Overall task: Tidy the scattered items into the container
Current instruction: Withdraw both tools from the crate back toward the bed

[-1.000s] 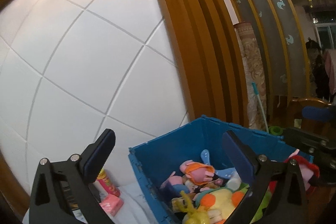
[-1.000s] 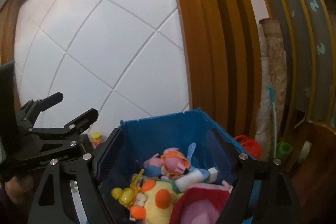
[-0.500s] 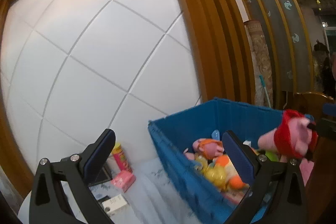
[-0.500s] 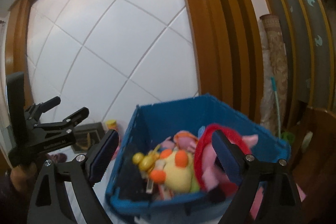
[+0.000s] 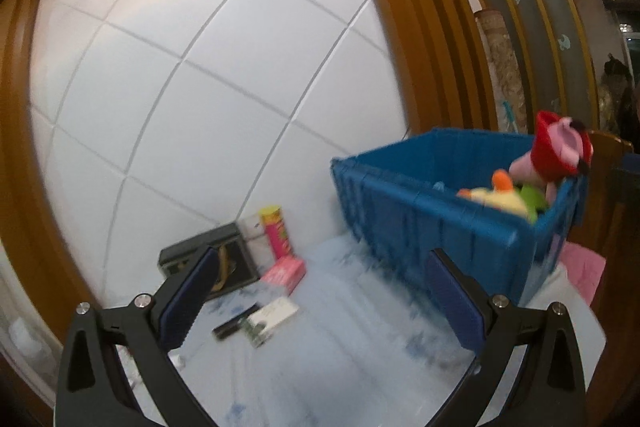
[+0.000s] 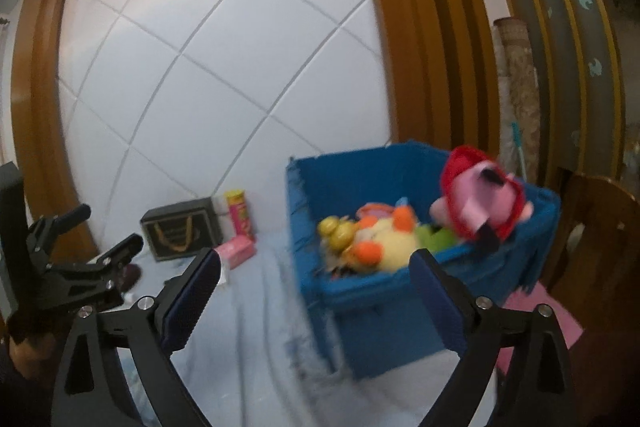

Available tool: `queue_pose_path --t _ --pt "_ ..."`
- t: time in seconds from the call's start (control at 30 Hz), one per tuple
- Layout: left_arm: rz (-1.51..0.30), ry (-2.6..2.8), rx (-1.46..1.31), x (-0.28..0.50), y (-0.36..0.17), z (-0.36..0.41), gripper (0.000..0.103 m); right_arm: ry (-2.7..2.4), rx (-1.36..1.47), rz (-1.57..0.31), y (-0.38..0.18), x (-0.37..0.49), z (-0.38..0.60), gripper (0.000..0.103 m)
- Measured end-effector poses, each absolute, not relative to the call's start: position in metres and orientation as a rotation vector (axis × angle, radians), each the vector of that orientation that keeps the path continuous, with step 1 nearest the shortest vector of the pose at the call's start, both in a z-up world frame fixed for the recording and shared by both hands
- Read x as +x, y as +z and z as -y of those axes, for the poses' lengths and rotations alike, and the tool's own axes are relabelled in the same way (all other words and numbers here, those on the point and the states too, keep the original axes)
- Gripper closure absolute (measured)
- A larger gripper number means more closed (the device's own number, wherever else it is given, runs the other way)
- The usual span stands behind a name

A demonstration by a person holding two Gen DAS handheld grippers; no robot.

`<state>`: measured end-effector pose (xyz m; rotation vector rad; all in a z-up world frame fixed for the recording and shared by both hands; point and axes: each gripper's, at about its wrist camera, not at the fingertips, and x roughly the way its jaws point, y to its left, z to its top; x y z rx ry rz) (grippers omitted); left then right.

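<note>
A blue plastic crate (image 5: 436,211) (image 6: 384,287) stands on a pale blue cloth and is full of soft toys. A pink plush in a red dress (image 5: 556,151) (image 6: 480,199) leans on its near rim beside a yellow and orange plush (image 6: 384,239). My left gripper (image 5: 320,295) is open and empty, left of the crate and above a white card (image 5: 272,315) and a black pen (image 5: 232,323). My right gripper (image 6: 316,299) is open and empty, in front of the crate's left corner. The left gripper also shows in the right wrist view (image 6: 84,259).
A pink box (image 5: 284,273) (image 6: 236,253), a tall pink and yellow can (image 5: 276,231) (image 6: 240,213) and a dark bag with gold handles (image 5: 216,259) (image 6: 180,231) stand by the white tiled wall. A wooden chair (image 6: 592,235) is right of the crate.
Both grippers have pulled back and left from over the crate. The pink plush that was between the right gripper's fingers now rests on the crate's rim.
</note>
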<state>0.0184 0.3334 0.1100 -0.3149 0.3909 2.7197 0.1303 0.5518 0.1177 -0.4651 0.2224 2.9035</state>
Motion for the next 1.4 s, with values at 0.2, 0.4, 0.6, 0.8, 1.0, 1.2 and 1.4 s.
queue_pose_path --t 0.2,0.4,0.6,0.8,1.0,1.2,1.4 --pt "-0.36 2.773 -0.343 0.05 0.091 -0.273 0.0 2.923 -0.491 -0.163 0.099 0.149 -0.487 0.005" --pt "-0.32 2.846 -0.338 0.075 0.081 -0.242 0.0 2.973 -0.517 -0.117 0.078 0.165 -0.446 0.002" --pt "-0.322 2.908 -0.311 0.098 0.077 -0.242 0.0 3.041 -0.531 -0.051 0.068 0.174 -0.438 0.002" --pt "-0.298 2.926 -0.336 0.112 0.067 -0.261 0.0 3.06 -0.559 -0.013 0.068 0.187 -0.456 0.001" --pt "-0.321 2.921 -0.337 0.127 0.059 -0.293 0.0 3.046 -0.575 0.007 0.063 0.198 -0.478 0.001" --pt "-0.384 2.904 -0.34 0.136 0.06 -0.325 0.0 2.999 -0.536 -0.004 0.067 0.213 -0.502 0.001" --pt "-0.408 2.878 -0.329 0.142 0.065 -0.345 0.0 2.967 -0.53 -0.044 0.071 0.224 -0.522 0.001"
